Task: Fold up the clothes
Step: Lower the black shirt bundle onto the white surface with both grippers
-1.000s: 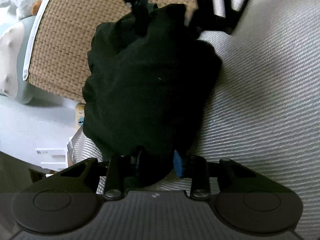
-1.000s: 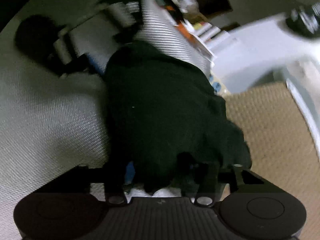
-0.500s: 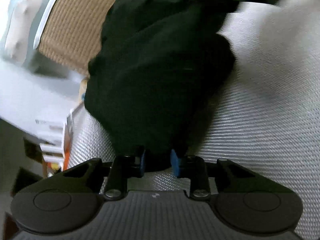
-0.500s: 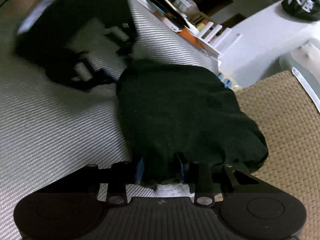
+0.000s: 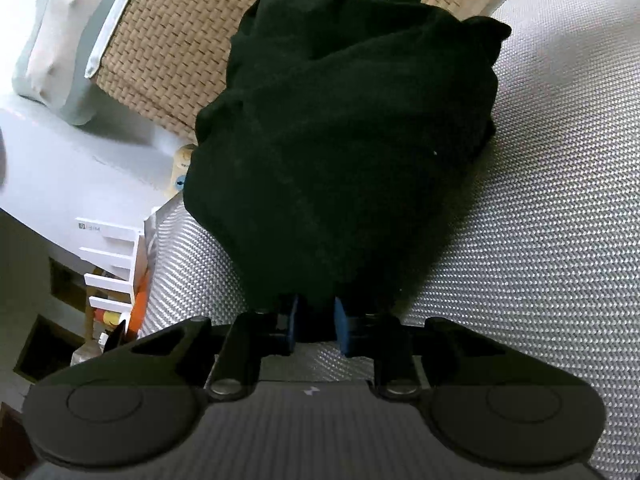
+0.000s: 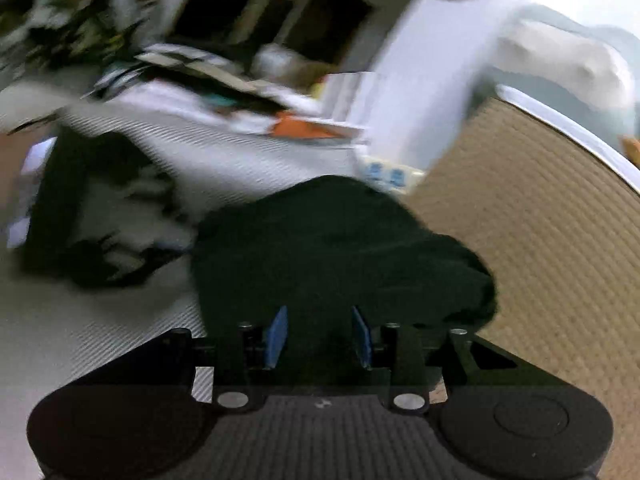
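Observation:
A bunched black garment (image 5: 340,140) lies partly on a grey woven surface (image 5: 540,260) and partly on a tan woven mat (image 5: 172,40). My left gripper (image 5: 318,316) has the garment's near end between its blue pads, and its jaws are closing on the cloth. In the blurred right wrist view, the garment (image 6: 340,248) fills the gap between the pads of my right gripper (image 6: 320,320) at the opposite end, and the gripper is shut on it. The dark blurred shape at the left of that view is the left gripper (image 6: 100,240).
A pale pillow (image 5: 52,48) lies beyond the mat's white-trimmed edge. Off the grey surface's left edge stand white shelves (image 5: 112,264) with clutter and a small bottle (image 5: 182,168). The tan mat (image 6: 540,240) stretches to the right of the garment.
The right wrist view has risen and rolled, now showing more of the room beyond the garment. The left gripper's pads have drawn closer together on the cloth, and the garment has shifted.

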`<state>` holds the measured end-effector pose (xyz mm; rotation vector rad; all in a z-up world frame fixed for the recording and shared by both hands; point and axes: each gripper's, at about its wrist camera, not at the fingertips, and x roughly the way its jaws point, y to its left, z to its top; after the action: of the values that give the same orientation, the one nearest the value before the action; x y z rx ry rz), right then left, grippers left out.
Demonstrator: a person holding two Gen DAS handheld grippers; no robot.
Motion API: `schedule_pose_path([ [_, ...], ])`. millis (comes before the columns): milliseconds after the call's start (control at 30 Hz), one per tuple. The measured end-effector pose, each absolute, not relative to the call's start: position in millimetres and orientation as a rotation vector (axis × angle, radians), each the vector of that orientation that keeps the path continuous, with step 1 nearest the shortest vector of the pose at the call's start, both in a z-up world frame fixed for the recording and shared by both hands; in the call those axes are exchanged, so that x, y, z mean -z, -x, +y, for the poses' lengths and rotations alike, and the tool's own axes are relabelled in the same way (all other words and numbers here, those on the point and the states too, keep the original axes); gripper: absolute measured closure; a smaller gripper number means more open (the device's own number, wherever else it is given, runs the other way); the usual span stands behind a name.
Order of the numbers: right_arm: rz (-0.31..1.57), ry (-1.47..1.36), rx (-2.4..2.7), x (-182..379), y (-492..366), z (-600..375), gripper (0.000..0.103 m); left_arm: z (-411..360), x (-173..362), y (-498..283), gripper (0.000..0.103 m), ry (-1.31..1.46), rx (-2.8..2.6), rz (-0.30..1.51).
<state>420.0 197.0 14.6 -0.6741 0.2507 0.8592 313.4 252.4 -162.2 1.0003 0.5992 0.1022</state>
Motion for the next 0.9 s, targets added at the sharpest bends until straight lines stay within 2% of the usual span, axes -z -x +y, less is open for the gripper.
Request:
schedule_pose_path([
  [200,0.333,0.578,-0.787,-15,-470,249,0.068,245,165,-310,0.081,-1.023,-0.093,0.586],
  [233,0.337,0.587,-0.771,-14,-476,258,0.076,244,166,-309,0.081,-1.021,-0.09,0.587],
  [333,0.341,0.587,-0.741,-8,-492,273,0.085,244,168,-307,0.081,-1.007,-0.084,0.59],
  [500,0.363,0.547,-0.653,4,-522,281,0.087,238,171,-299,0.08,-0.954,-0.042,0.582],
  [633,0.388,0.491,-0.605,10,-543,288,0.096,229,179,-295,0.08,-0.927,-0.018,0.574],
  [900,0.42,0.4,-0.544,28,-576,292,0.103,219,175,-303,0.079,-0.89,-0.036,0.531],
])
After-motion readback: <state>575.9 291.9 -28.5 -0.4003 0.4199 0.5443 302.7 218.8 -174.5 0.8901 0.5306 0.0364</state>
